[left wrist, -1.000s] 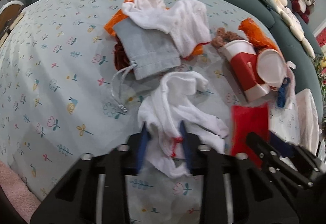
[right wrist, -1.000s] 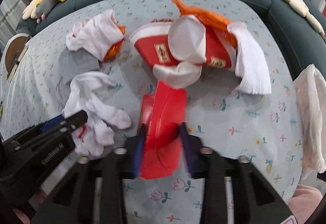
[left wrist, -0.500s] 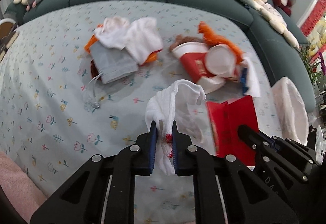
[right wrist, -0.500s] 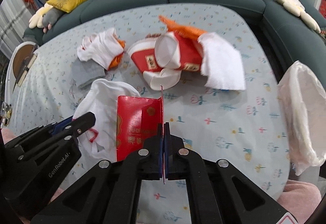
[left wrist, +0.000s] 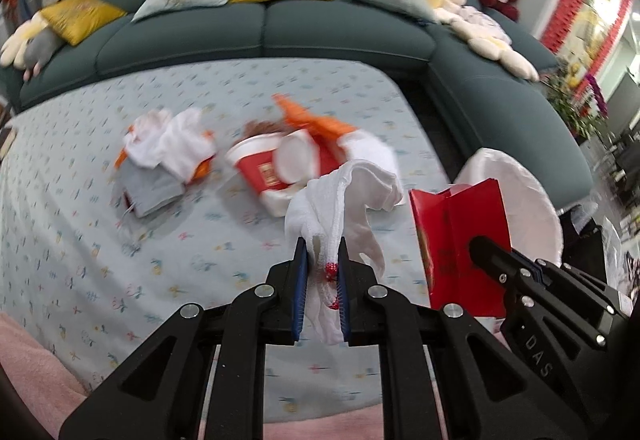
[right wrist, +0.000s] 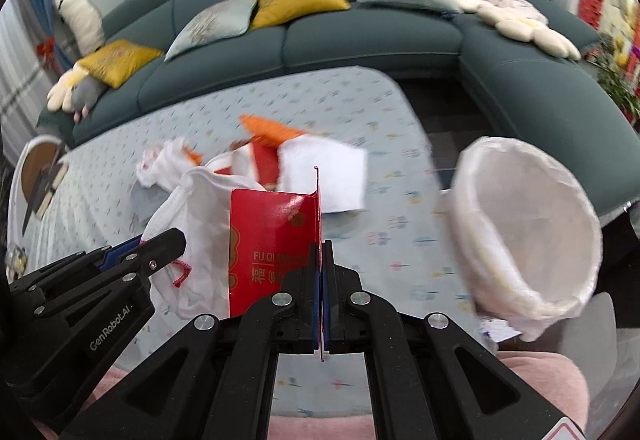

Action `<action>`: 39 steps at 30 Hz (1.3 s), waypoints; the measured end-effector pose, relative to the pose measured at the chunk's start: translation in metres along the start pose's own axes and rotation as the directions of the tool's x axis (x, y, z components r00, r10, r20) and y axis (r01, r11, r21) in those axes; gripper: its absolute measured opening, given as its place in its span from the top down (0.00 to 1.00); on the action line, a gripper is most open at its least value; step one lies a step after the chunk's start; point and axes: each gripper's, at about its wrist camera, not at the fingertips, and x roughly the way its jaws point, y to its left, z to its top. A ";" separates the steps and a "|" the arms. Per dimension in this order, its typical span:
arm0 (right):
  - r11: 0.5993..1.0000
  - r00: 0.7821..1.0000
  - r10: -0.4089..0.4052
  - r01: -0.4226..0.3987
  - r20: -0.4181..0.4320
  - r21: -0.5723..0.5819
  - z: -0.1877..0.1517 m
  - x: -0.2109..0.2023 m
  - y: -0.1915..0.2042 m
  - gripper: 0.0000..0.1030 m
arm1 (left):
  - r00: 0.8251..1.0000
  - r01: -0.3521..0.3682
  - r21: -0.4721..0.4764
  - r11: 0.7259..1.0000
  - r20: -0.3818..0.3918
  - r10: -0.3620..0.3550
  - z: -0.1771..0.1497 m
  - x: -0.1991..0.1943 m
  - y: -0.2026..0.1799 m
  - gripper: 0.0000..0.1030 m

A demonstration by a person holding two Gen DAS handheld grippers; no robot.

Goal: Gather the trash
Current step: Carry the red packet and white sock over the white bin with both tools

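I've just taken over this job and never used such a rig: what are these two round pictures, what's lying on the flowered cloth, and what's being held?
Each picture comes from a fisheye camera on a hand-held two-finger gripper, looking along its fingers. The left gripper is shut on a white cloth with red stitching. The right gripper is shut on a red folded card packet. On the flower-print tablecloth lie a red and white paper tub and a heap of white, grey and orange fabrics. The white-lined bin stands to the right.
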 end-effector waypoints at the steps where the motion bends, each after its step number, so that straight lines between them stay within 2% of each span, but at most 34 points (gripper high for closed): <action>1: 1.000 1.000 -0.003 0.003 0.008 0.009 0.001 -0.004 -0.007 0.99 | 1.000 0.008 0.017 1.000 0.006 -0.008 0.002 -0.002 -0.010 0.87; 17: 0.987 0.991 -0.087 0.071 0.106 0.143 0.003 -0.044 -0.103 0.99 | 0.996 0.075 0.170 0.983 0.036 -0.082 0.016 -0.005 -0.109 0.87; 25: 0.974 0.985 -0.128 0.103 0.116 0.202 0.006 -0.045 -0.145 0.99 | 0.994 0.096 0.228 0.969 0.027 -0.105 0.022 0.008 -0.150 0.87; 39: 0.936 0.977 -0.201 0.169 0.075 0.310 0.005 -0.021 -0.215 0.99 | 0.983 0.186 0.292 0.938 -0.047 -0.180 0.040 0.054 -0.216 0.87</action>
